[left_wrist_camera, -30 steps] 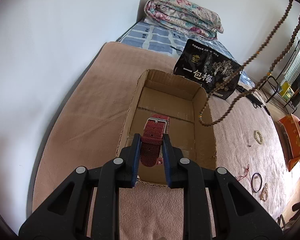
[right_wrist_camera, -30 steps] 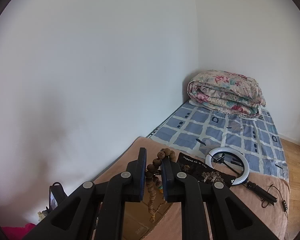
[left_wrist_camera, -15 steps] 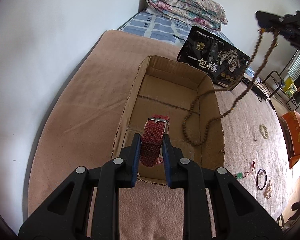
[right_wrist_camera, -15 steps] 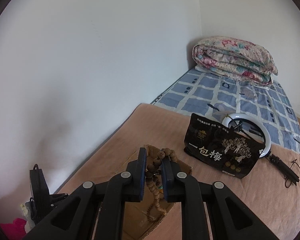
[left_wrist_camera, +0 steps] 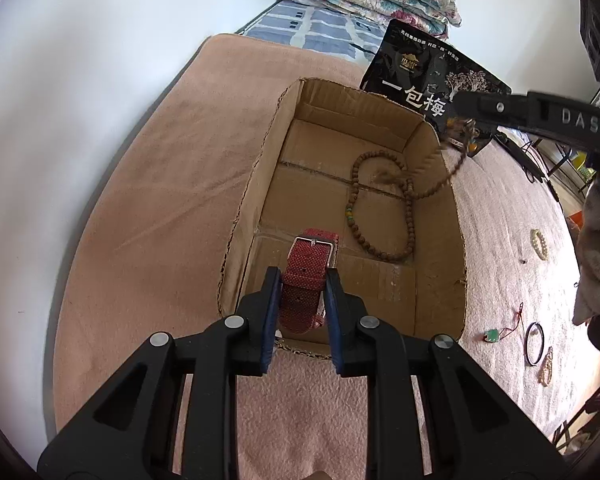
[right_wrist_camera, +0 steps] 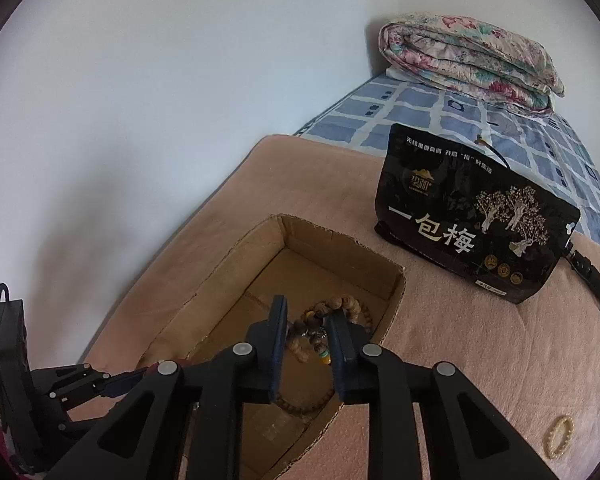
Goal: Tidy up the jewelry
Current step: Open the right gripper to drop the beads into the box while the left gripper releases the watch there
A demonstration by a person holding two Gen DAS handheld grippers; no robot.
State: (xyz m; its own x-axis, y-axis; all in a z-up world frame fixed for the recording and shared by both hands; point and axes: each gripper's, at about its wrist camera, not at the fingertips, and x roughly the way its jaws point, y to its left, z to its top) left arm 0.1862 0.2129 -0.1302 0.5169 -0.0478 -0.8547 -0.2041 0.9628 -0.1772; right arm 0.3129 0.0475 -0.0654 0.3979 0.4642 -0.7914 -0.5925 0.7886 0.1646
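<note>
1. My left tongs [left_wrist_camera: 300, 280] are clamped on a red watch strap [left_wrist_camera: 305, 285], buckle end poking out over the near end of the cardboard box [left_wrist_camera: 244, 200].
2. My right tongs [right_wrist_camera: 306, 322] are pinched on the top of a wooden bead necklace [right_wrist_camera: 342, 307], above the box's right wall.
3. The rest of the necklace [left_wrist_camera: 380, 216] is coiled on the box floor, one strand running up over the right wall.
4. Right of the box on the pink blanket [left_wrist_camera: 160, 184]: green pendant [left_wrist_camera: 492, 335], black ring [left_wrist_camera: 535, 338], pearl bracelet [left_wrist_camera: 539, 243].
5. Black snack bag [right_wrist_camera: 476, 220] stands beyond the box; folded quilt [right_wrist_camera: 468, 60] farthest back.
</note>
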